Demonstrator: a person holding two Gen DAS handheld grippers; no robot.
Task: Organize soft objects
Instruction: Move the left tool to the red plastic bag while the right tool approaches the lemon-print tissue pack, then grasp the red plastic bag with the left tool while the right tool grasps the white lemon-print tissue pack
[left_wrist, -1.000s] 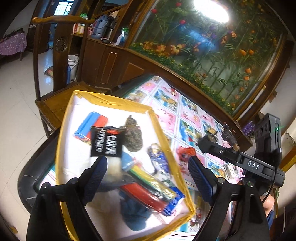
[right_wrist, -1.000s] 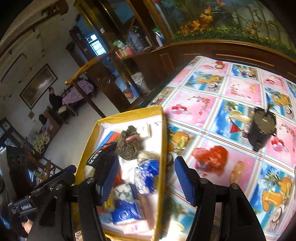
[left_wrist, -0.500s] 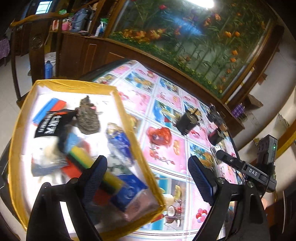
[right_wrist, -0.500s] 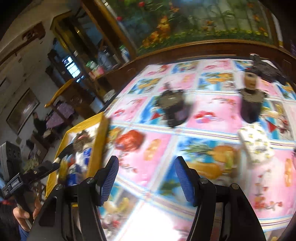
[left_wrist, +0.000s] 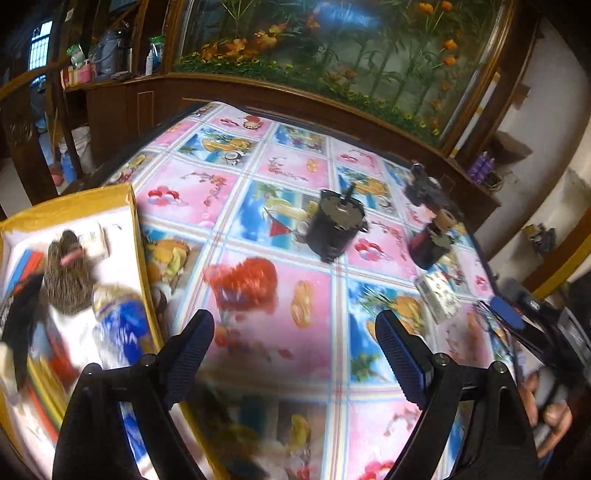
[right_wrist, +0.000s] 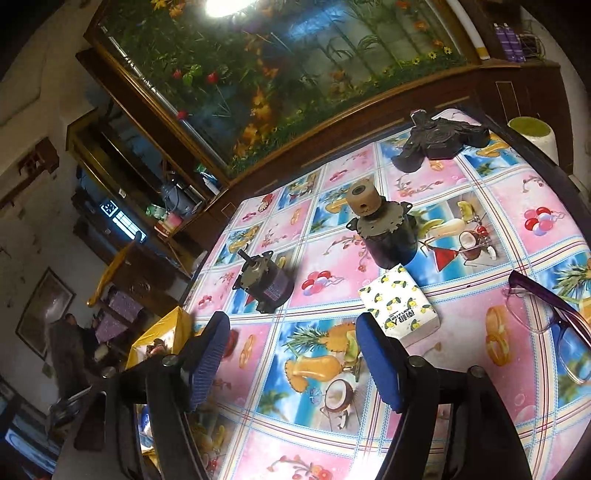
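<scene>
While both tools (left_wrist: 295, 354) (right_wrist: 291, 354) gape empty, only right wrist shows glasses (right_wrist: 546, 317), tissue pack (right_wrist: 400, 306)

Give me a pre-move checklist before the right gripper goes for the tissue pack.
1. Right gripper open and empty: ok.
2. Left gripper open and empty: ok.
3. Tissue pack in view, lying flat on the tablecloth: ok.
4. Pack apart from the dark motor behind it: cannot tell, they look very close.
5. Glasses out of the approach path: ok, off to the right.
6. Room left in the yellow box: cannot tell, blurred.
</scene>
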